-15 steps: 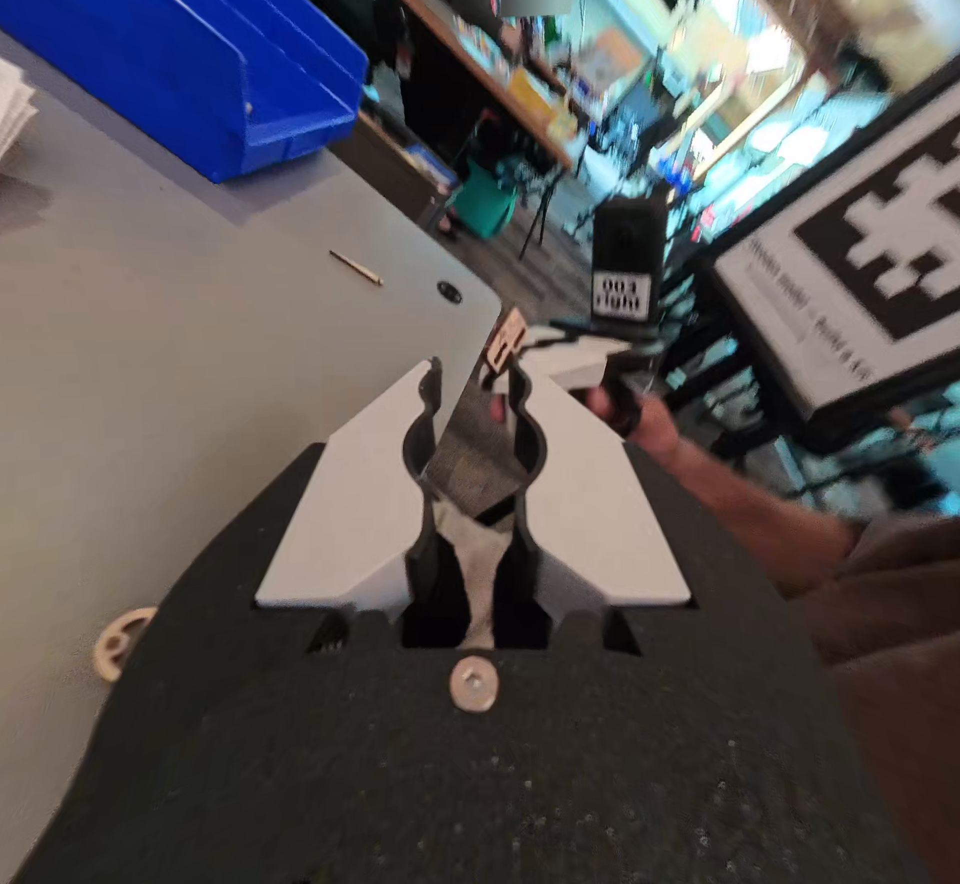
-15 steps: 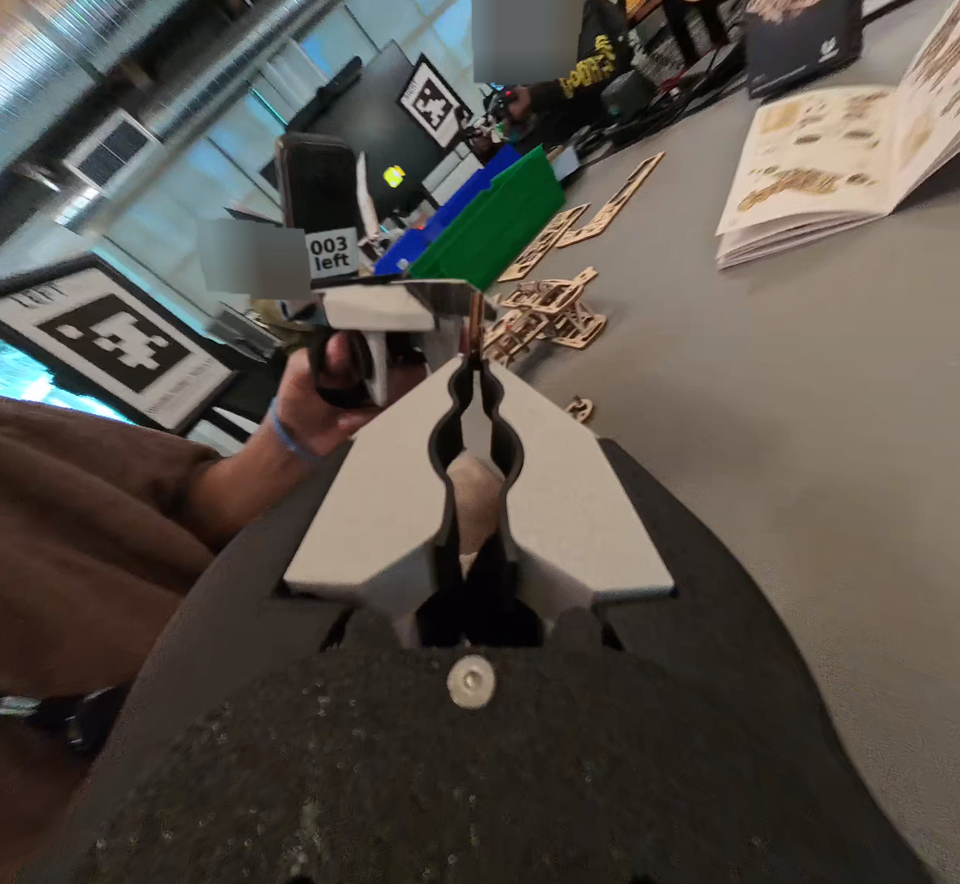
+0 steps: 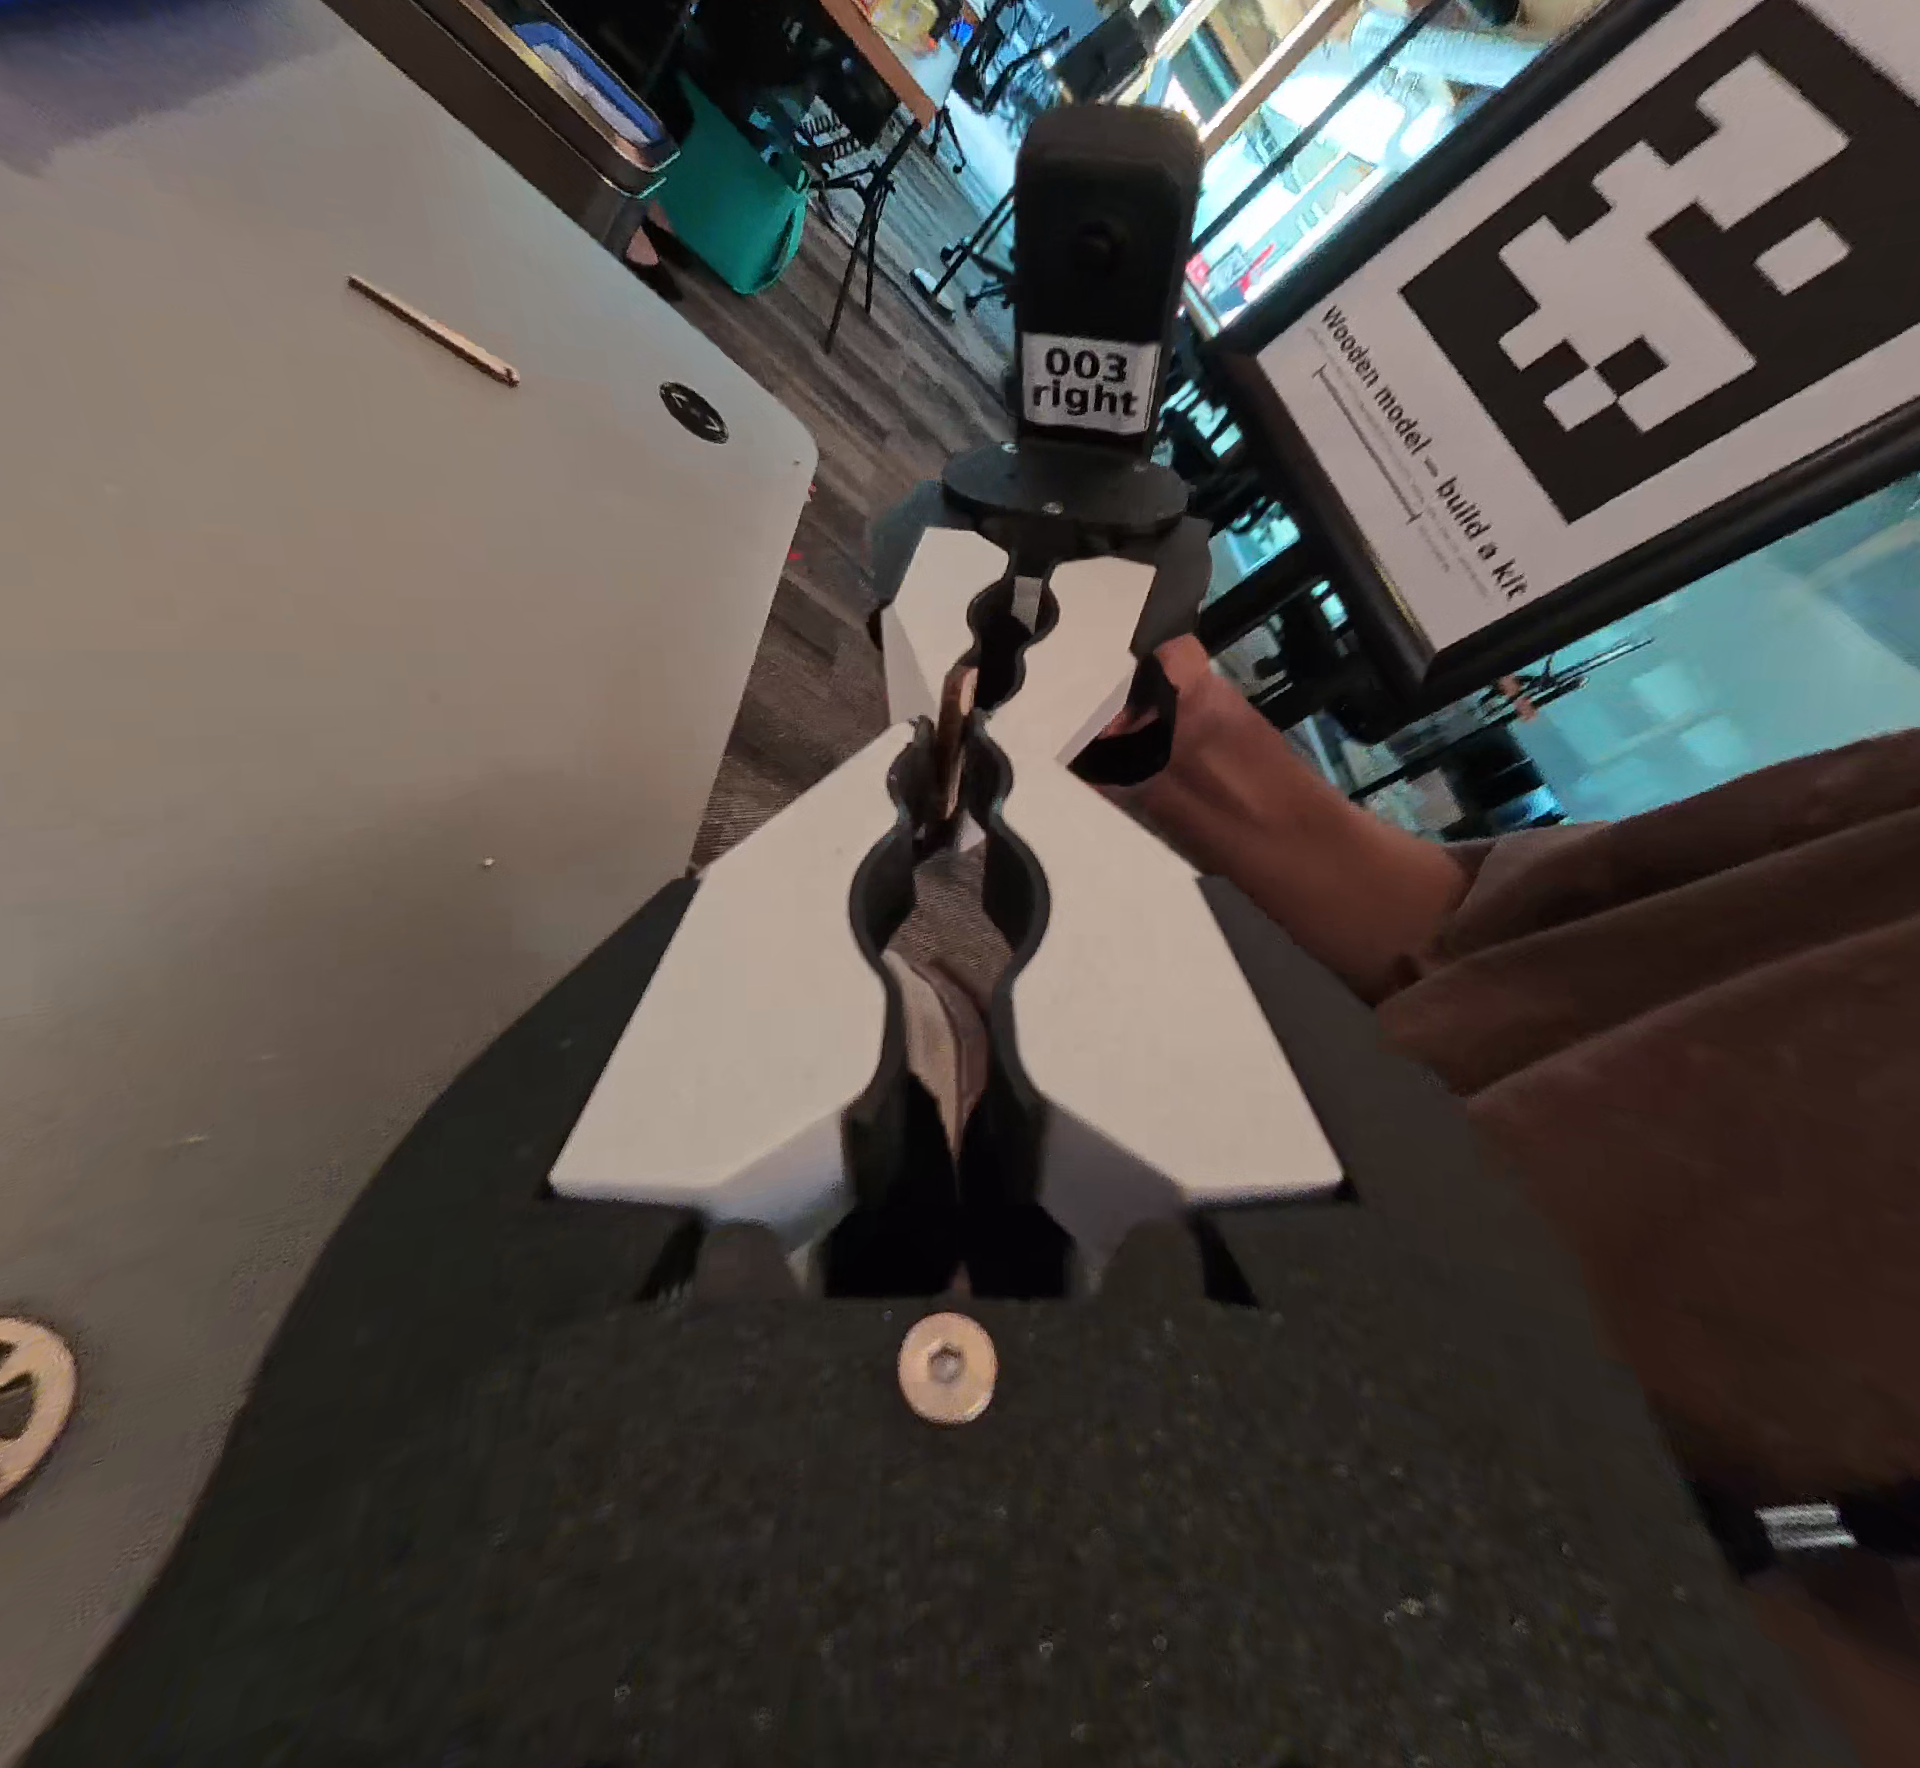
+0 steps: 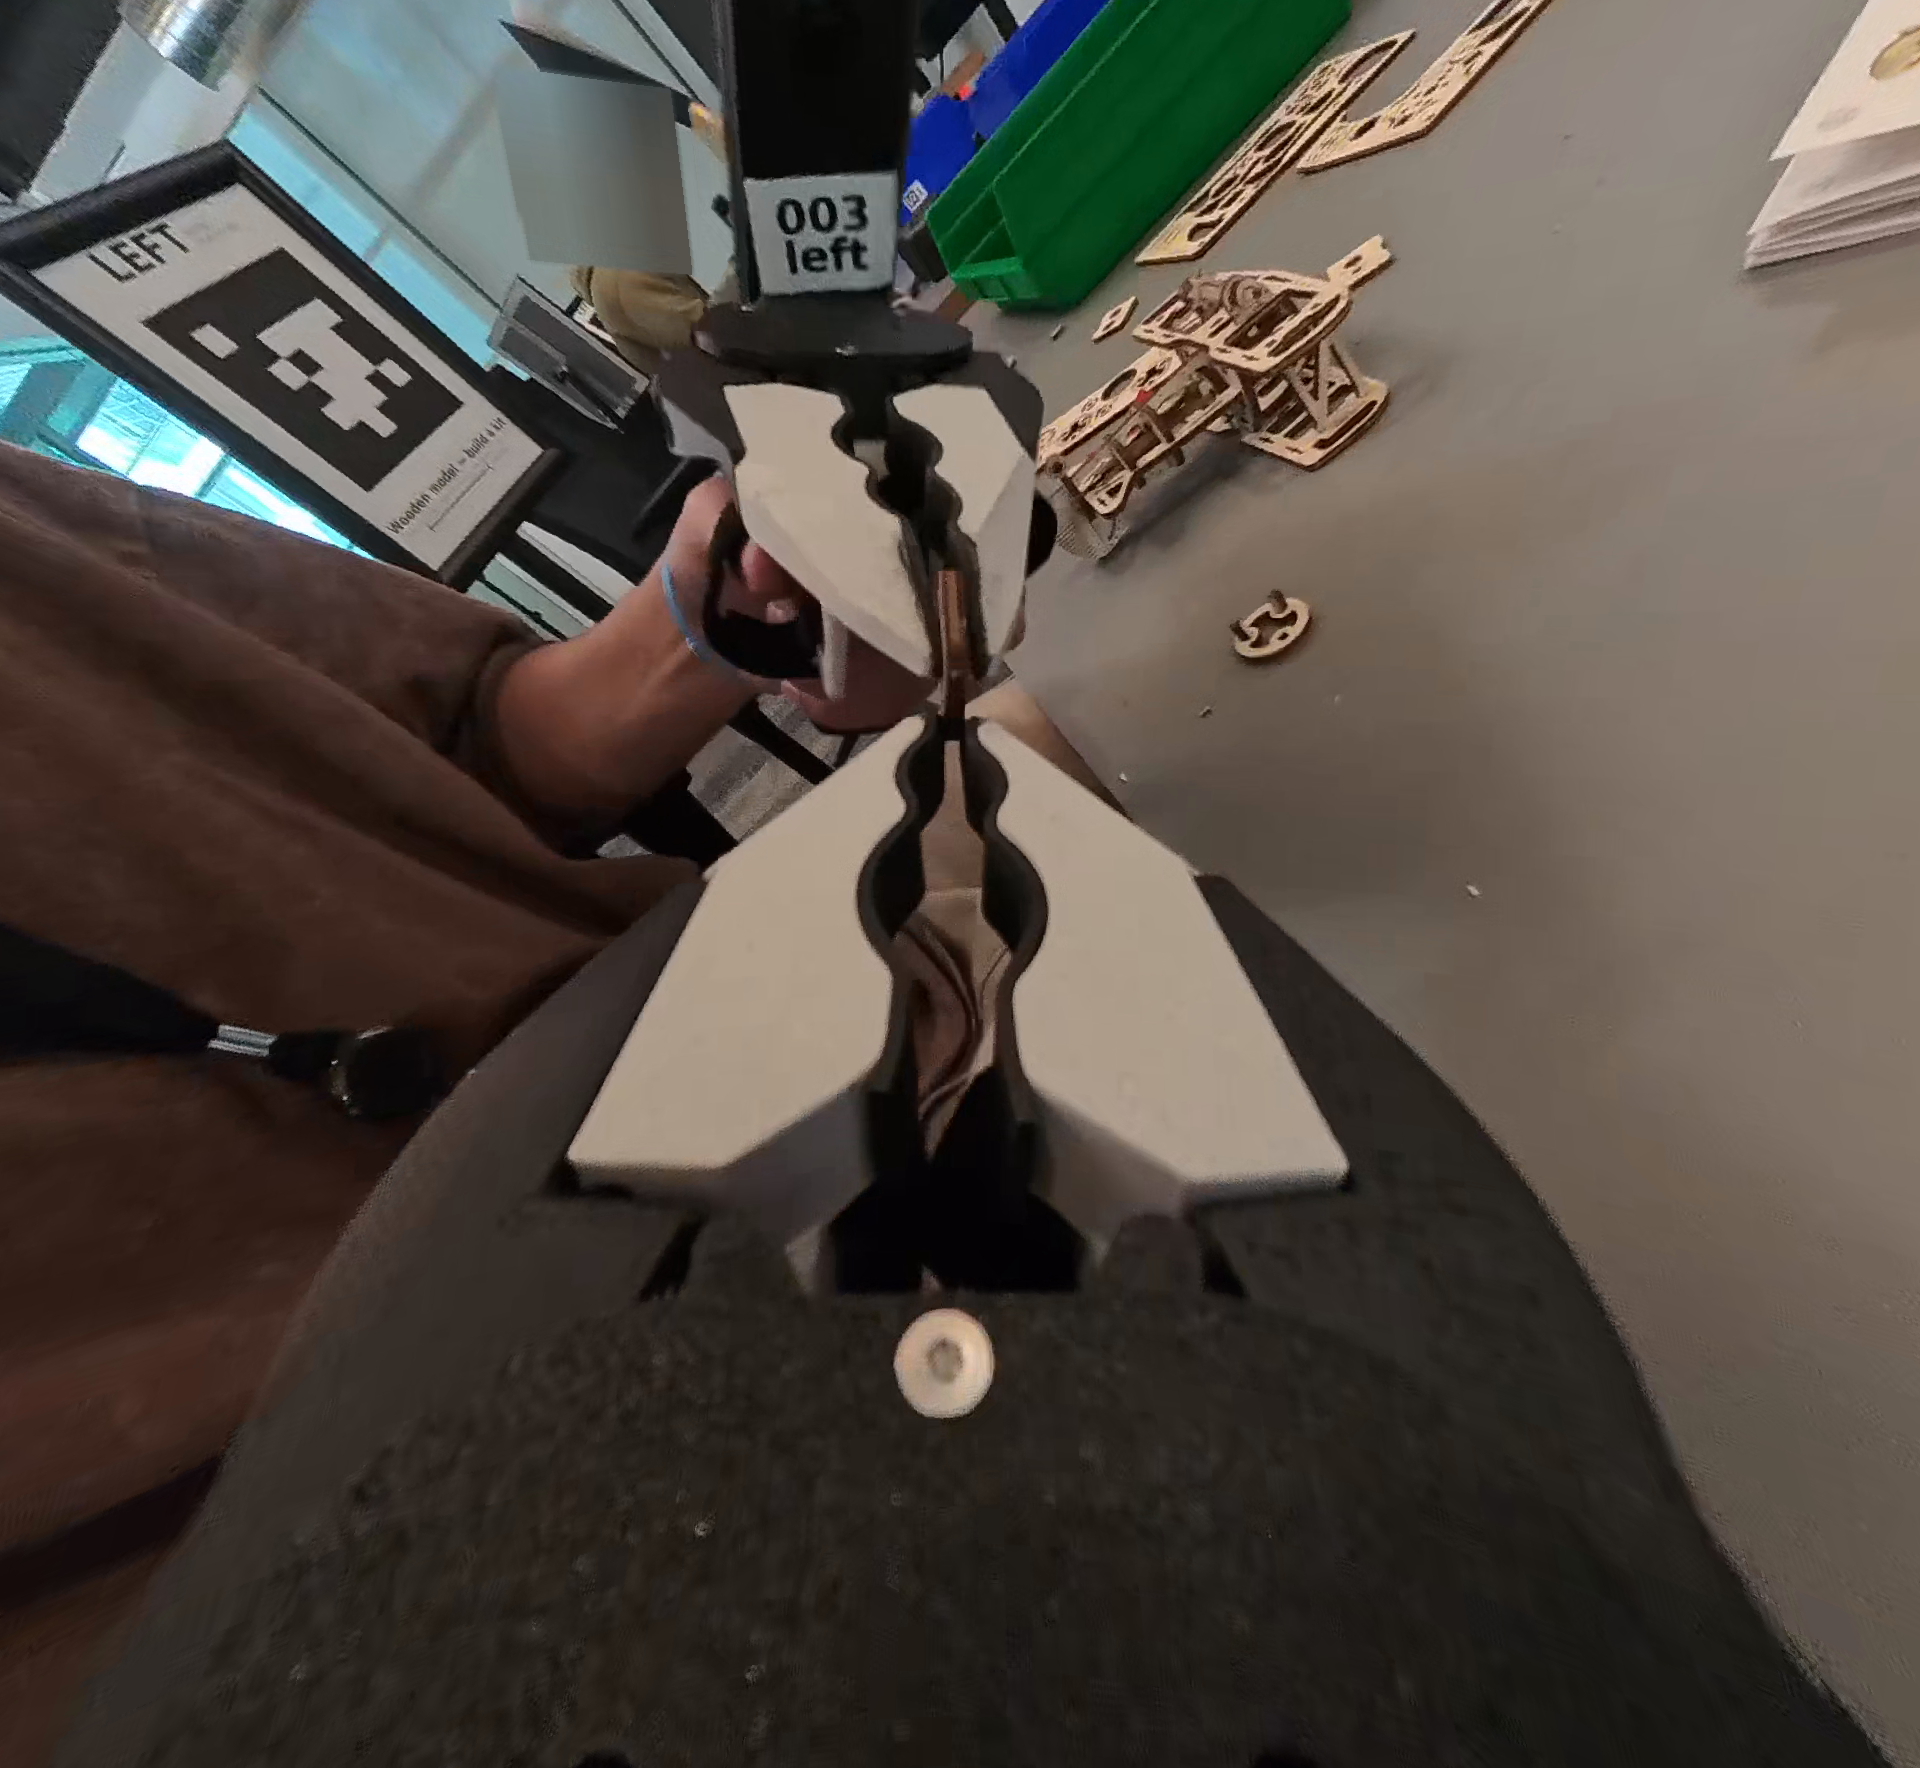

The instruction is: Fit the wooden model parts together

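Observation:
A small thin wooden part (image 3: 948, 744) is seen edge on between both grippers, which meet tip to tip in the air beside the grey table (image 3: 312, 679). My left gripper (image 3: 940, 768) is shut on the near end of the part. My right gripper (image 3: 977, 692) faces it and grips the far end. In the right wrist view, my right gripper (image 4: 951, 731) is shut on the same part (image 4: 950, 619), and the left gripper (image 4: 954, 671) pinches it from the other side. Whether this is one piece or two joined ones is hidden.
A partly built wooden model (image 4: 1216, 388) stands on the table, with a loose round piece (image 4: 1270, 625), cut-out sheets (image 4: 1351, 108), a green bin (image 4: 1143, 87) and a booklet (image 4: 1849, 160) around it. A thin stick (image 3: 431, 331) lies near the table corner. A marker sign (image 3: 1662, 264) stands to the right. Only a small space, under 4 cm, lies between the two pairs of fingers.
My left gripper, open before, has closed on the wooden part. The two grippers have come closer together, tip to tip.

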`<action>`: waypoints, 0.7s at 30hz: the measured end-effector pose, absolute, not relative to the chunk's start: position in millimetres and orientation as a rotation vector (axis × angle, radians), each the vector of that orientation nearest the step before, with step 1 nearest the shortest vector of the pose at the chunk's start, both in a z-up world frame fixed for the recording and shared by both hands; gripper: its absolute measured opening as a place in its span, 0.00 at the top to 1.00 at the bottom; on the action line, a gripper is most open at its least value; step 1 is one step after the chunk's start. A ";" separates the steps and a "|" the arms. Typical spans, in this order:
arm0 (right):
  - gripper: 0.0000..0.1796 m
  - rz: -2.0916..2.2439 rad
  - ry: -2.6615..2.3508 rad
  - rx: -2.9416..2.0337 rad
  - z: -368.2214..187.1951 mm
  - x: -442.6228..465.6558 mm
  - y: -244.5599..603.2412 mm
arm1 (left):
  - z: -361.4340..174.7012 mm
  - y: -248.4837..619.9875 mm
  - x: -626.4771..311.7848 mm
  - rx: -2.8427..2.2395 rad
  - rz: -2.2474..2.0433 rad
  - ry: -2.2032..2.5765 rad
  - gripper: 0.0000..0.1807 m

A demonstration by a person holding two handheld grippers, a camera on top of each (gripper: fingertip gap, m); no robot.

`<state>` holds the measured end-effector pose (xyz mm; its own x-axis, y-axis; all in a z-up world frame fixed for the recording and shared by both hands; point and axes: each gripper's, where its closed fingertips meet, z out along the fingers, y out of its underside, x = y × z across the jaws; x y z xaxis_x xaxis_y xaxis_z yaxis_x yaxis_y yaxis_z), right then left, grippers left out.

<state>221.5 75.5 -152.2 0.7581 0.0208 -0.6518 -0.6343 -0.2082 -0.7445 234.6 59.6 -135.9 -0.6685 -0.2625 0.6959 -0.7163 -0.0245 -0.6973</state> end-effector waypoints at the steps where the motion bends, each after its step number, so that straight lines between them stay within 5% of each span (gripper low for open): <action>1: 0.99 0.650 0.484 -1.699 -153.4 220.1 73.1 | -137.0 58.3 233.1 1.026 1.732 -1.869 0.98; 21: 0.95 0.732 0.620 -1.664 -178.7 237.4 56.2 | -167.3 46.0 245.1 1.294 2.044 -1.609 1.00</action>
